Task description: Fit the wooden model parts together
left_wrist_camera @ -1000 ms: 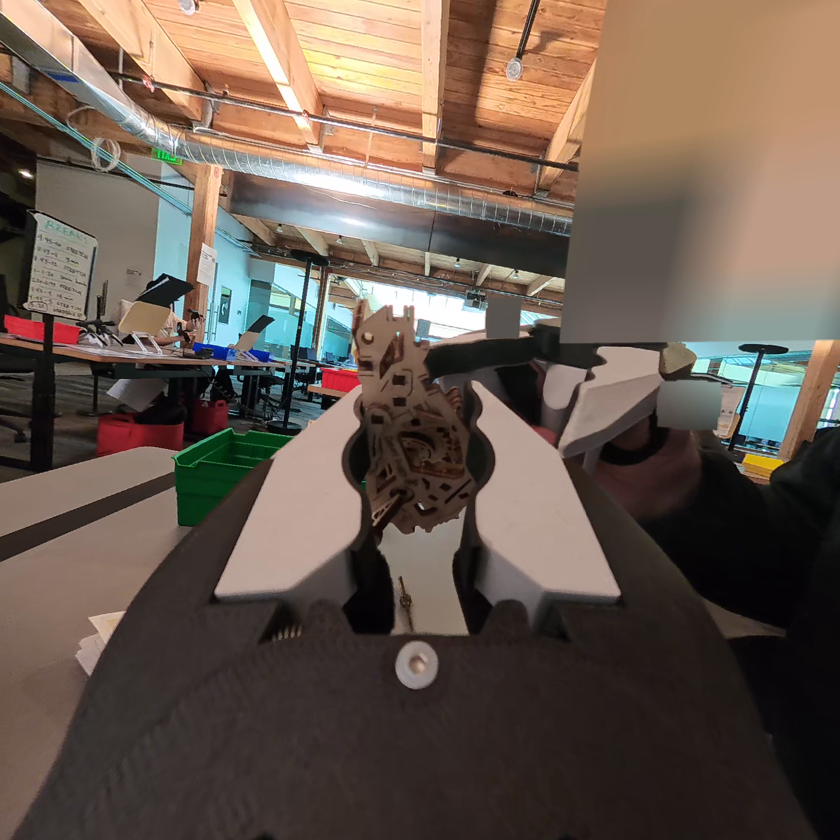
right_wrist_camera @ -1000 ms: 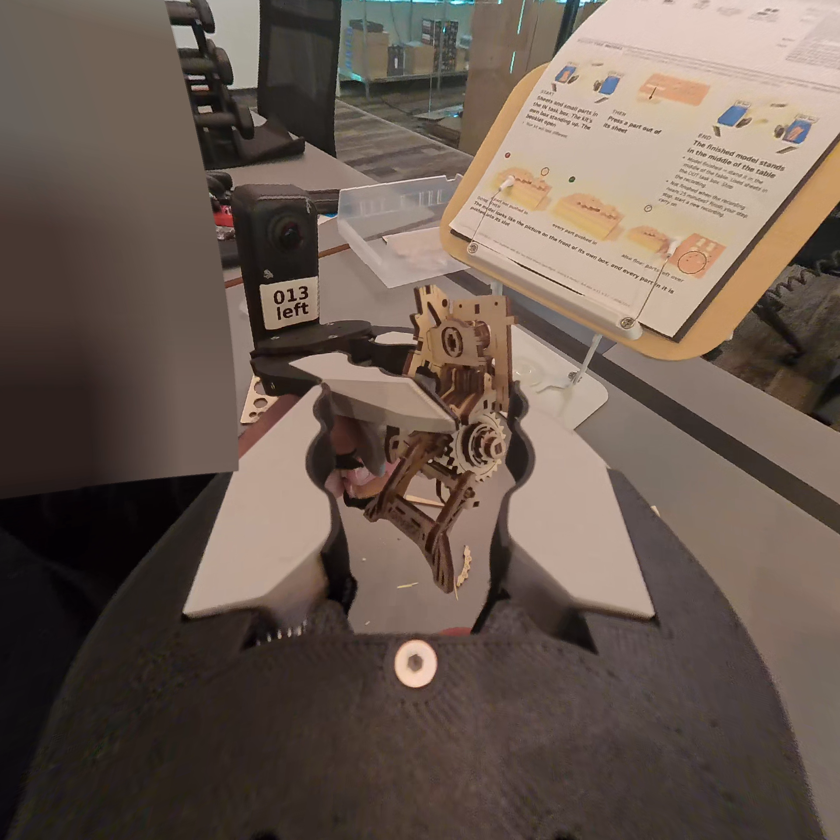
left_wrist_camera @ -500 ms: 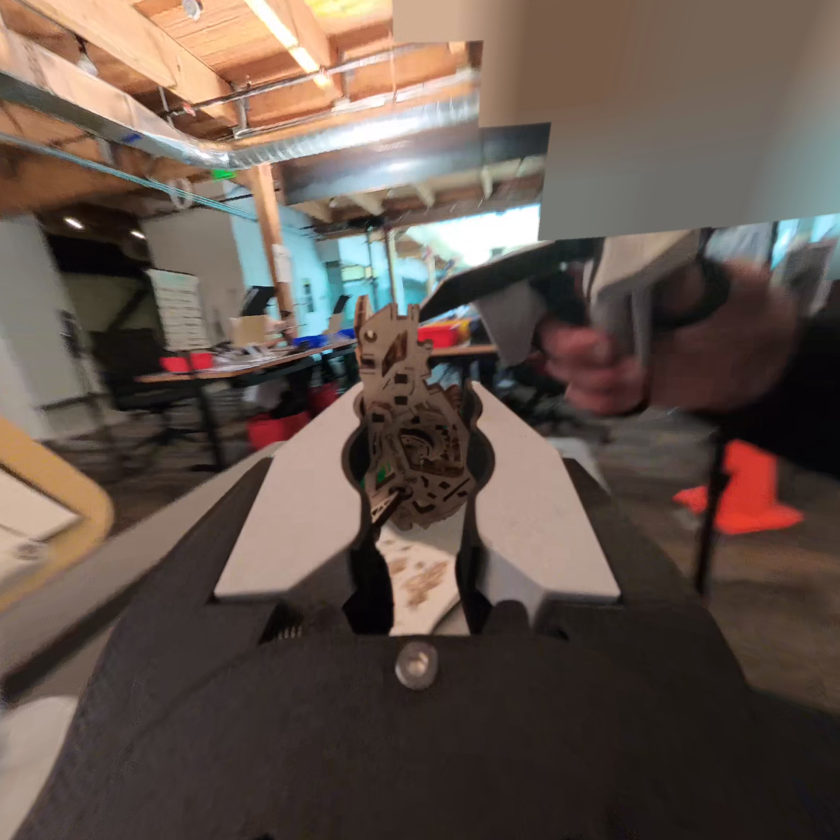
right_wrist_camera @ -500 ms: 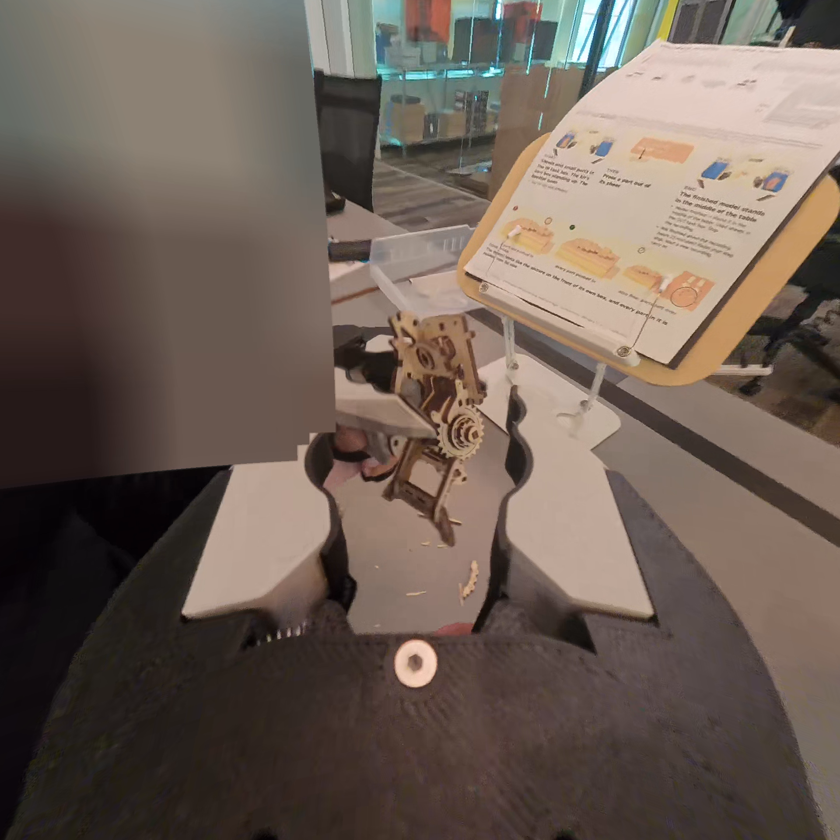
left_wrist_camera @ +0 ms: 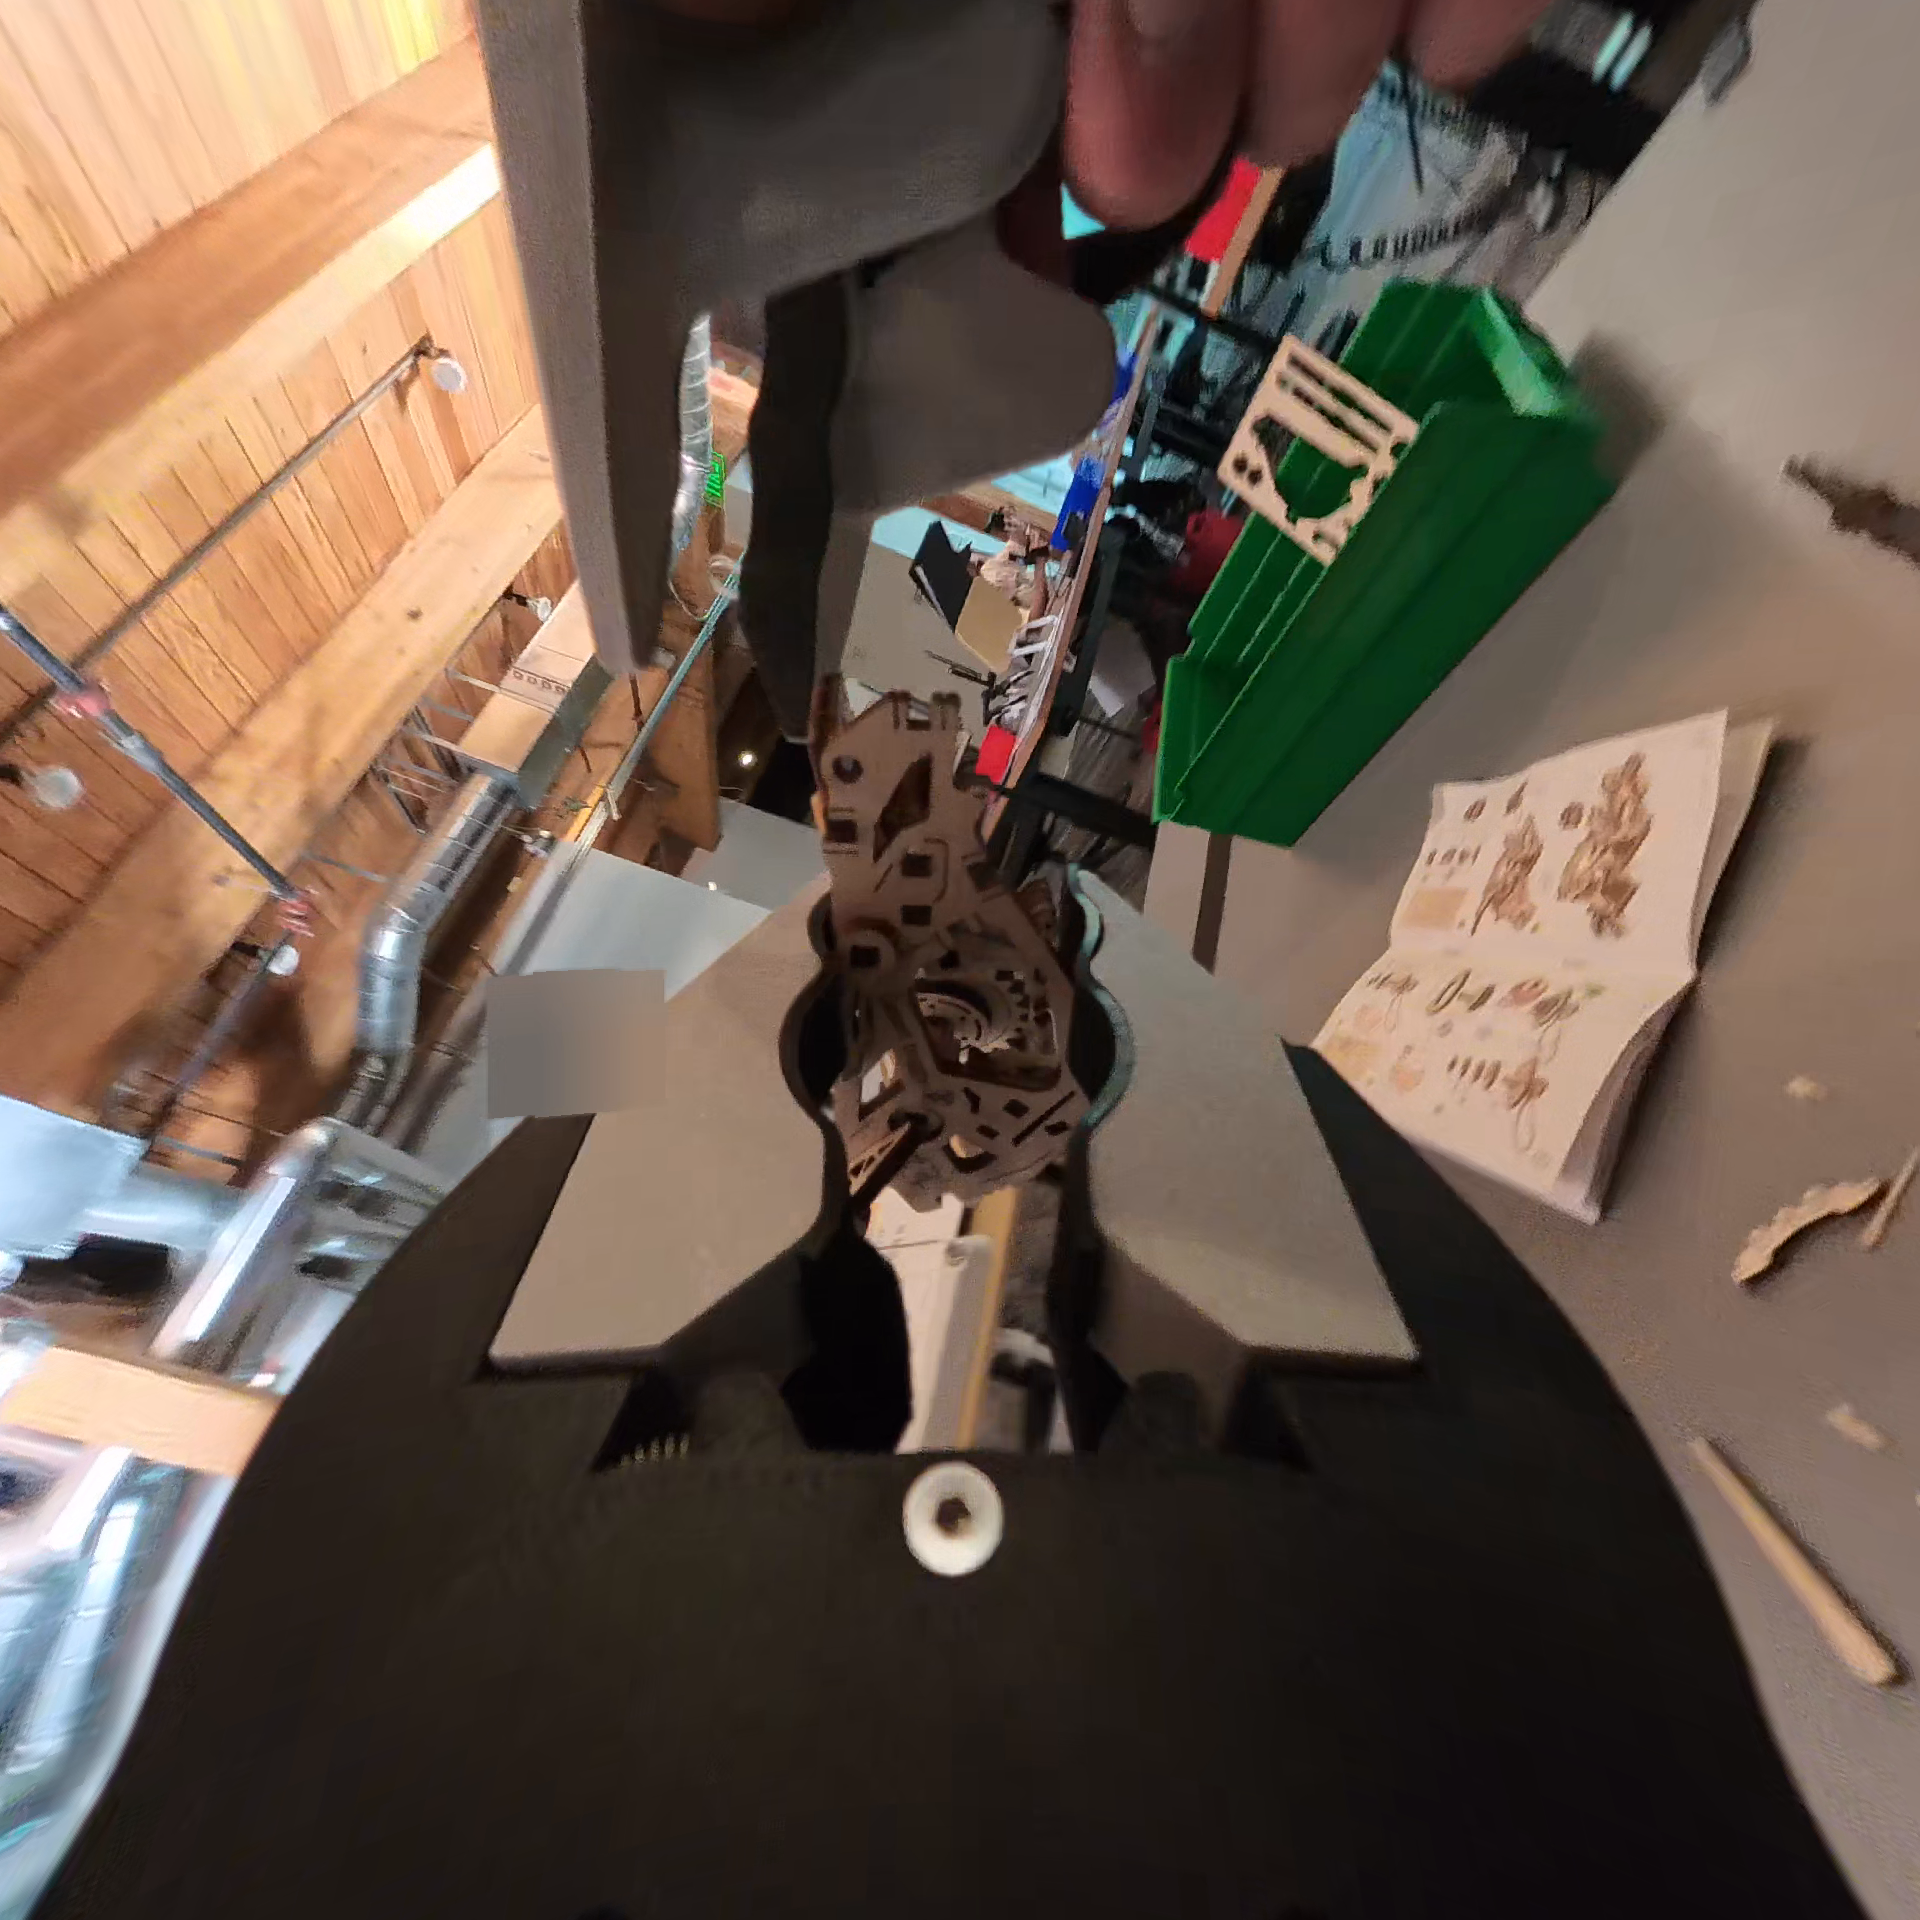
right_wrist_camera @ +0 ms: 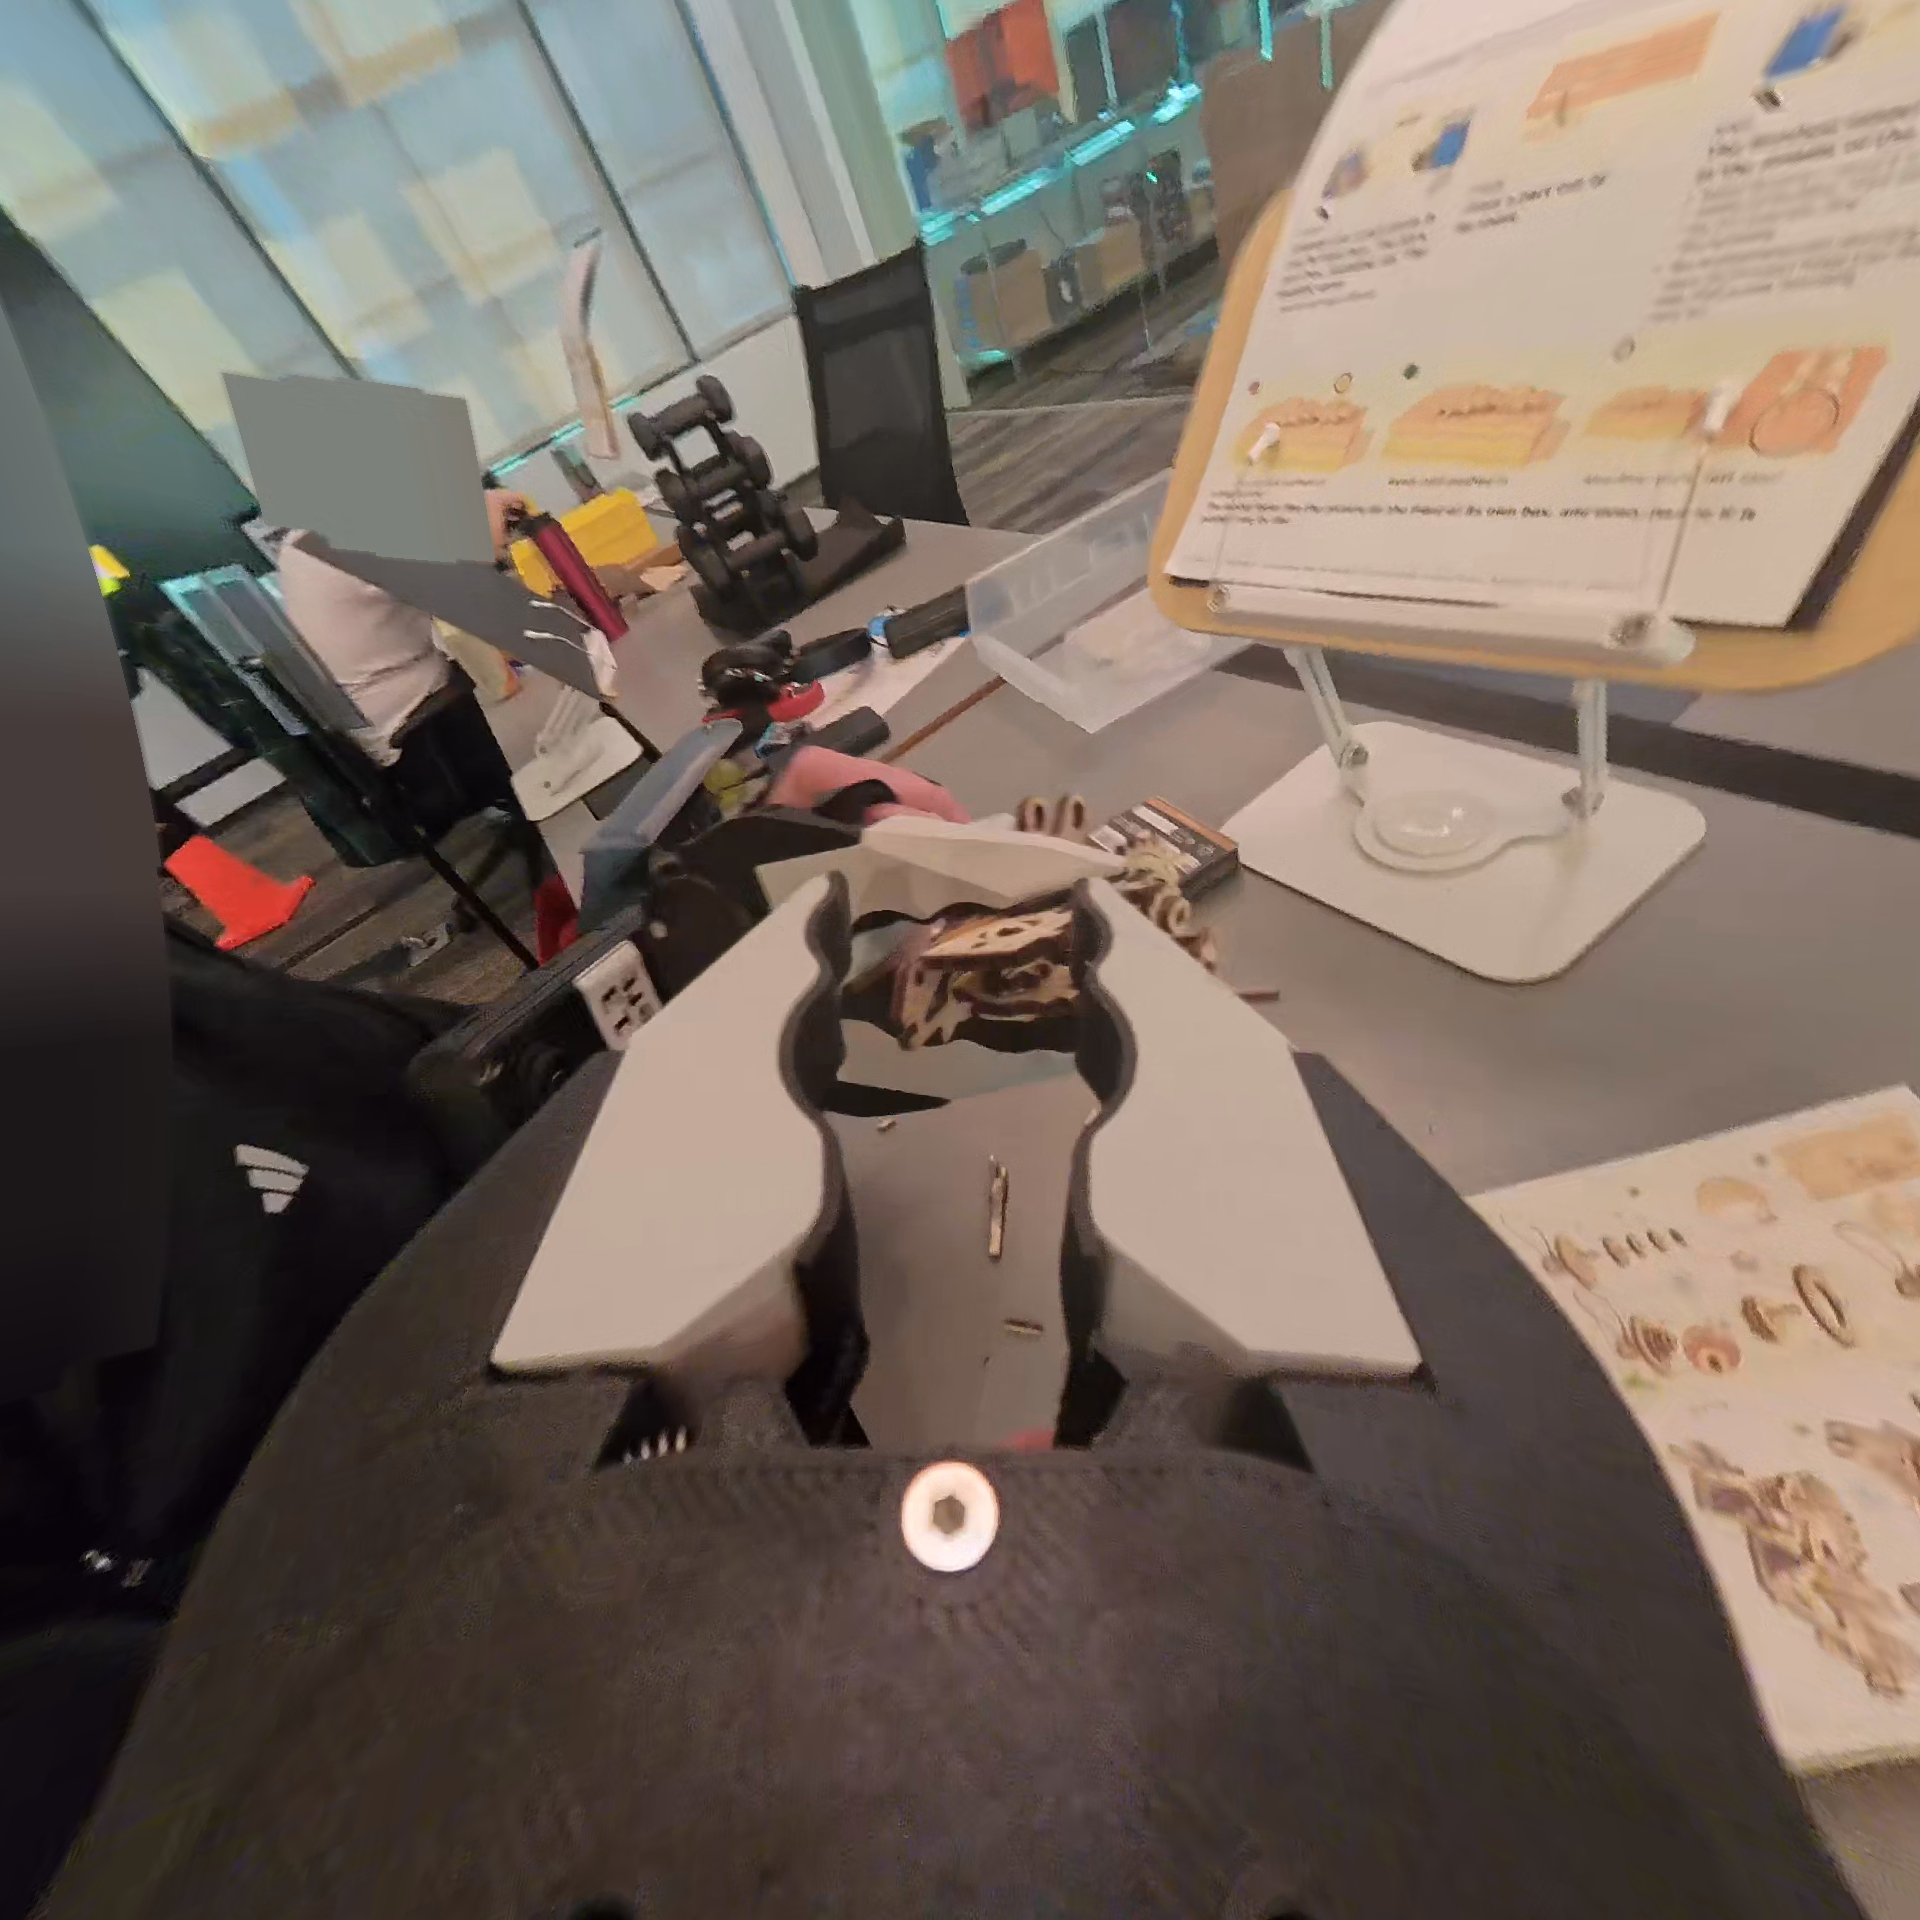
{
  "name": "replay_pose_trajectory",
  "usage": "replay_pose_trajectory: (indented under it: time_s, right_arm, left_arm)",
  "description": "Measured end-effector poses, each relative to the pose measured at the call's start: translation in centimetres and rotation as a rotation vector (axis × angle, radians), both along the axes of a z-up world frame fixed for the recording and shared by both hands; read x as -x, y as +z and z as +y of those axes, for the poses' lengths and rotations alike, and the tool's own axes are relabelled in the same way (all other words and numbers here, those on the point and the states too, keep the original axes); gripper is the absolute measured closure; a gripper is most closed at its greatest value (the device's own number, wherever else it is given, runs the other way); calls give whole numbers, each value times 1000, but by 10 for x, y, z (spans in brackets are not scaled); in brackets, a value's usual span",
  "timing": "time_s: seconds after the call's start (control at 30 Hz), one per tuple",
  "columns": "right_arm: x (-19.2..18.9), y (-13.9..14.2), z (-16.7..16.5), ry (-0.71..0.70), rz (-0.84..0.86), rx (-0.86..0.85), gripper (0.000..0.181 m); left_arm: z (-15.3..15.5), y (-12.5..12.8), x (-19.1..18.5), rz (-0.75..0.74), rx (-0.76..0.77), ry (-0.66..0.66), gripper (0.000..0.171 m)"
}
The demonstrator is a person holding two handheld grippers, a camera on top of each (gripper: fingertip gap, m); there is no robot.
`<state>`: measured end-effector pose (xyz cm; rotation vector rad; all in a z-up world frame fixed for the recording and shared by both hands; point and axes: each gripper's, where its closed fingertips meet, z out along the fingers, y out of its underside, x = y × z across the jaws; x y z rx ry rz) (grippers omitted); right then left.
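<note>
Open-plan workshop, timber ceiling (left_wrist_camera: 260, 312), worktables (right_wrist_camera: 1558, 1039)

Printed lines are showing on the instruction sheet (right_wrist_camera: 1538, 343) at the upper right, and a white three-stripe logo (right_wrist_camera: 270, 1190) is sitting on a dark sleeve at left.

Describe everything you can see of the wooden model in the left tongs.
The model is a laser-cut assembly of thin pale plywood plates with dark burnt edges, slots and round holes; a gear shows between the plates. The left tongs are shut on its lower half, while a narrower notched end juts out beyond the fingertips. In the right wrist view it is tipped over sideways, above the grey table. The right tongs are open, not touching it.
</note>
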<state>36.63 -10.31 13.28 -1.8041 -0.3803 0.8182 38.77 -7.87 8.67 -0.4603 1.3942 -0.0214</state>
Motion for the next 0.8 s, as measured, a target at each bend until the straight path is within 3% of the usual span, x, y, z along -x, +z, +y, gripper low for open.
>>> replay_pose_trajectory:
  time_s: [0.1,0.2,0.37,0.47,0.67,0.8]
  right_arm:
    - [-6,-10,4,-26,55,70,163]
    - [-27,-9,6,-117,109,54,154]
    - [-22,-26,2,-63,236,187,151]
    - [-20,-30,2,-45,316,197,174]
    - [-23,-34,2,-36,445,154,177]
    - [-27,-34,4,-41,539,101,180]
  left_arm:
    - [3,-1,-2,30,-106,27,135]
    - [4,1,-3,38,-150,32,135]
    - [2,0,-10,76,-246,19,135]
    - [0,-4,-14,102,-288,9,135]
    - [1,1,-17,88,-299,-2,135]
    - [1,9,-20,51,-266,0,120]
